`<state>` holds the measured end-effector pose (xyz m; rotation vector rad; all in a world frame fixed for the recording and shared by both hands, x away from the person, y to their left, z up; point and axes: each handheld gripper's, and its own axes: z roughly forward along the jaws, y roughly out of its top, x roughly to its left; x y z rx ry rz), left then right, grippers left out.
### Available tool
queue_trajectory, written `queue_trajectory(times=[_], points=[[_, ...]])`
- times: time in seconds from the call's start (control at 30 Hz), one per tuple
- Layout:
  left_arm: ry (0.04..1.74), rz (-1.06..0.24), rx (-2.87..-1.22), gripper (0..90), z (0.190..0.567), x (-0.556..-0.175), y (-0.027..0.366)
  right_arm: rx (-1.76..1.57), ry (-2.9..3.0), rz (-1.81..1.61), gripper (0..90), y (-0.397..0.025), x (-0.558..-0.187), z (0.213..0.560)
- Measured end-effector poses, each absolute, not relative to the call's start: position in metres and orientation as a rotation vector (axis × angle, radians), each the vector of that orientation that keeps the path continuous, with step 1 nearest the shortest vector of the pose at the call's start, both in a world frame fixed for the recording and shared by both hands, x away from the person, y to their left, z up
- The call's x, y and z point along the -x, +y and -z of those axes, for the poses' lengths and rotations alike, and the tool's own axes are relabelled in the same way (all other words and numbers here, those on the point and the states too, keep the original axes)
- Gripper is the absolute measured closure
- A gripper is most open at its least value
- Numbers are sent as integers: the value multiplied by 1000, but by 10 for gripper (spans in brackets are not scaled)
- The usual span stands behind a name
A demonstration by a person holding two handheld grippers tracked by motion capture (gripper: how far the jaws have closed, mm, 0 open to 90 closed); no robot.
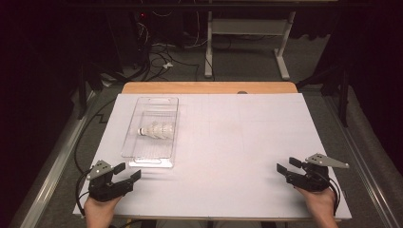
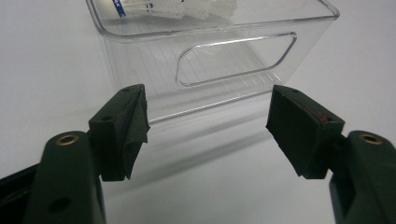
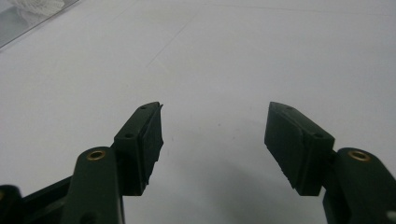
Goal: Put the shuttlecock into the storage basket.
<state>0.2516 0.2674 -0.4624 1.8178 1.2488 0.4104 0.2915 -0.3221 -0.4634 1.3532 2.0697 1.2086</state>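
- High view: bench [image 1: 228,142] with white top; clear plastic bin [image 1: 151,132] lying lengthwise on its left half, white shuttlecocks [image 1: 156,130] stacked on their side inside it. Left tongs [image 1: 129,171] at the near left corner, jaws apart, holding nothing, just short of the bin's near end. Right tongs [image 1: 288,165] at the near right corner, jaws apart, empty, well apart from the bin.
- Left gripper view: left tongs [image 2: 208,119] spread wide over bare white surface; clear plastic bin [image 2: 219,56] straight ahead, its end wall with a handle cut-out [image 2: 236,58] facing the jaws, not touching them. Shuttlecocks [image 2: 182,8] partly visible inside at the top edge.
- Right gripper view: right tongs [image 3: 214,133] spread wide, nothing between them; corner of the bin [image 3: 28,18] at far upper left.
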Motion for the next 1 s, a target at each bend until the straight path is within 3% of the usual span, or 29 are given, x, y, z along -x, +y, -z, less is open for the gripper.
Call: queue_trajectory(times=[1.0], points=[[1246, -407, -1819, 300, 462, -252, 267, -1353, 2068, -1212, 353, -321, -285, 467]])
